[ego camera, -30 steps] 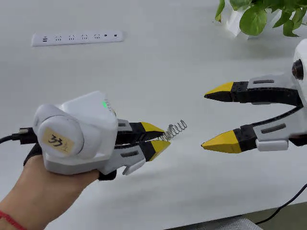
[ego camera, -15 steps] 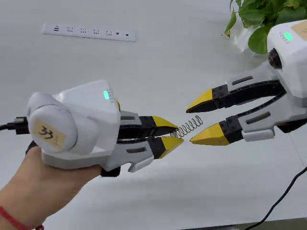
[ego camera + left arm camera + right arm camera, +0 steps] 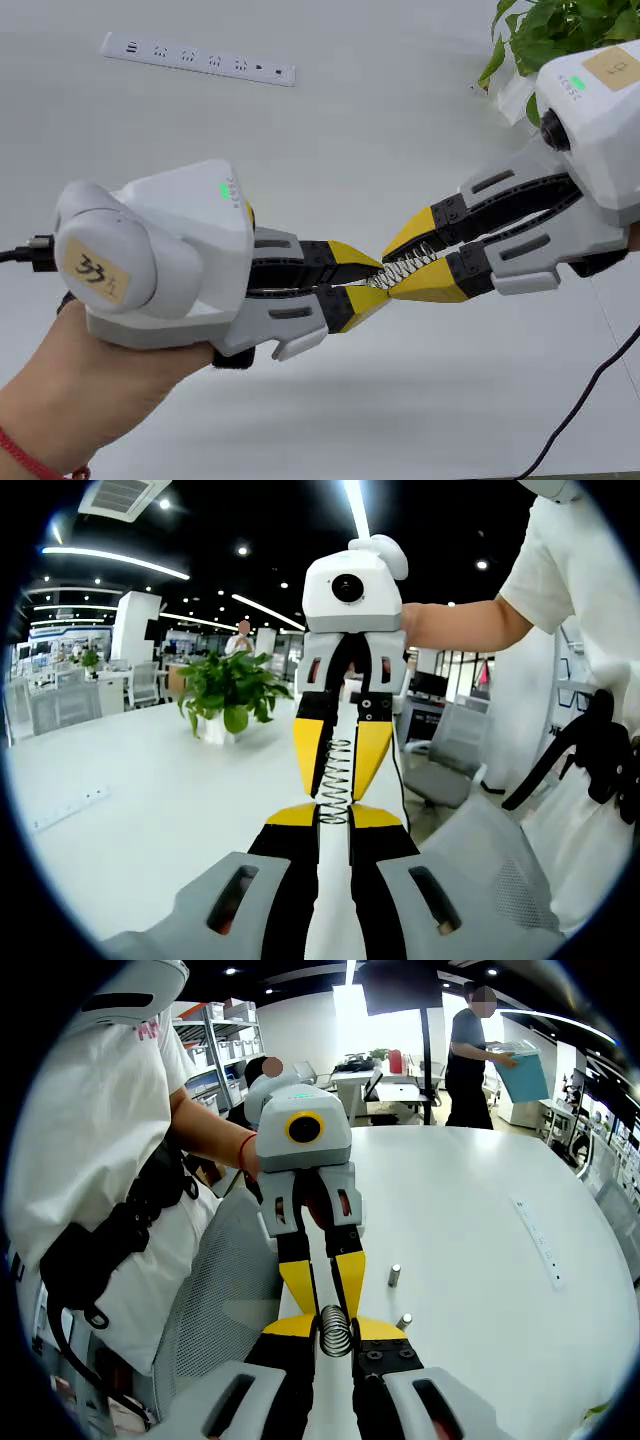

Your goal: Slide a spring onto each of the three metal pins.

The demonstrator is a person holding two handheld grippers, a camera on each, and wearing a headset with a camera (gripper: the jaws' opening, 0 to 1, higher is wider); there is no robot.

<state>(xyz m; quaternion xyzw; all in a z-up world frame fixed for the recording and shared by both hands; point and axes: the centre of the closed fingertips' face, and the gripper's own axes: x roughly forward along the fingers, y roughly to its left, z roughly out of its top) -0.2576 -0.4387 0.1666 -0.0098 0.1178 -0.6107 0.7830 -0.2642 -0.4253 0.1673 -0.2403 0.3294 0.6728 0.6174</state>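
Note:
A small coil spring is held in mid-air above the white table, between both grippers. My left gripper is shut on one end of it. My right gripper faces the left one tip to tip, and its jaws are pinched on the spring's other end. In the left gripper view the spring runs from my left gripper up between the right gripper's fingers. In the right gripper view the spring sits end-on in my right gripper. Two upright metal pins stand on the table beyond.
A white power strip lies at the far left of the table. A potted plant stands at the far right. A black cable trails off the table's near right edge. A mesh chair is beside the person. Another person stands far off.
My right gripper has come in from the right and shut its jaws on the spring's free end. The left gripper has kept its hold; the head camera has shifted.

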